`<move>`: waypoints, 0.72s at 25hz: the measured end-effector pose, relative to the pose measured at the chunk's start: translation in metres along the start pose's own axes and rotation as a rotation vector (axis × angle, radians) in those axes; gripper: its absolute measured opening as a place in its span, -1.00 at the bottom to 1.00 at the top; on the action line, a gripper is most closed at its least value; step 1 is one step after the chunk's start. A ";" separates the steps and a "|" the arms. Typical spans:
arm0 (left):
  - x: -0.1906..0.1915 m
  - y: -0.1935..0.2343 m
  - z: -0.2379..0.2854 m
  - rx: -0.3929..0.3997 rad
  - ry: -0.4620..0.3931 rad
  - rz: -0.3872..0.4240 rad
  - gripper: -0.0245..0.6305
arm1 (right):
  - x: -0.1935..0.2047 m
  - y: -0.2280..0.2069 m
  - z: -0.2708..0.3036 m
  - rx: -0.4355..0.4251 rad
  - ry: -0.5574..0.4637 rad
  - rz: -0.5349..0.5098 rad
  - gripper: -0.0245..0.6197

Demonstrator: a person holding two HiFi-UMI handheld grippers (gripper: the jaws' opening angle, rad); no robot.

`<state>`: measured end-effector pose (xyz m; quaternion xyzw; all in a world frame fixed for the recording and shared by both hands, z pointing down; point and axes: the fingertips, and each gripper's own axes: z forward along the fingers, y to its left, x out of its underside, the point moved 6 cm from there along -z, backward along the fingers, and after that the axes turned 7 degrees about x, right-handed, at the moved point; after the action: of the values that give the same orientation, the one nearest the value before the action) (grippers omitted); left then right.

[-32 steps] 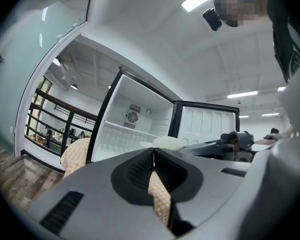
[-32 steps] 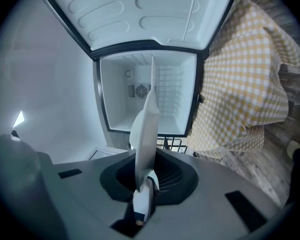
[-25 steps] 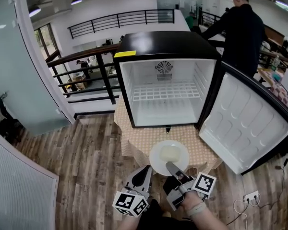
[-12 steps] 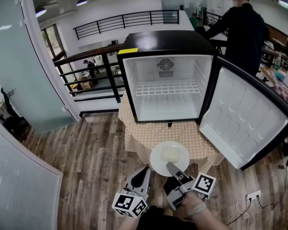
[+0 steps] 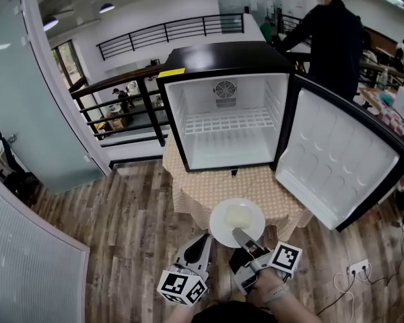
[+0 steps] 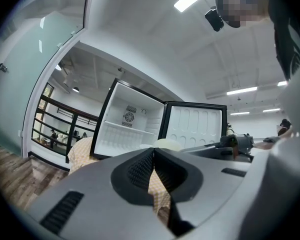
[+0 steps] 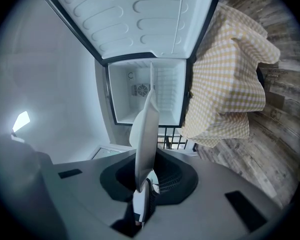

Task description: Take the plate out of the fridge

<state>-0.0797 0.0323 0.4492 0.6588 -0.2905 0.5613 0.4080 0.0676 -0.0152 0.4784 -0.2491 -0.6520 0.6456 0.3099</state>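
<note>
A white plate [image 5: 237, 221] with a pale square in its middle hangs level in front of the cloth-covered table, outside the fridge. My right gripper [image 5: 241, 237] is shut on the plate's near rim; in the right gripper view the plate [image 7: 146, 134] stands edge-on between the pads. My left gripper [image 5: 203, 243] is beside it on the left, shut with nothing in it, its pads [image 6: 154, 156] meeting. The black mini fridge [image 5: 227, 110] stands open and bare inside, its door [image 5: 337, 167] swung to the right.
The fridge stands on a table with a checked yellow cloth [image 5: 209, 190]. A person in black [image 5: 330, 39] stands behind the fridge on the right. A black railing [image 5: 124, 99] runs at the back left, a glass wall [image 5: 27, 93] at the left. A wall socket [image 5: 355, 269] lies on the wooden floor.
The fridge and table have shifted slightly away and left in the head view. The grippers and the plate hold the same places in the picture.
</note>
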 end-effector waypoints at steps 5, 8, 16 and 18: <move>-0.001 -0.006 -0.004 0.036 0.004 -0.002 -0.89 | 0.009 -0.005 -0.013 0.020 -0.027 0.008 -0.75; -0.006 -0.008 -0.014 0.049 0.004 0.004 -0.89 | 0.018 -0.003 -0.020 0.025 -0.042 0.009 -0.75; -0.011 -0.009 -0.052 0.045 0.010 -0.003 -0.89 | 0.055 0.001 -0.035 0.033 -0.039 0.015 -0.75; -0.010 -0.011 -0.060 0.046 0.009 -0.007 -0.89 | 0.063 0.000 -0.039 0.037 -0.036 0.013 -0.75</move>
<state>-0.1024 0.0889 0.4394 0.6663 -0.2735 0.5694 0.3961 0.0531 0.0575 0.4821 -0.2358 -0.6439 0.6639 0.2985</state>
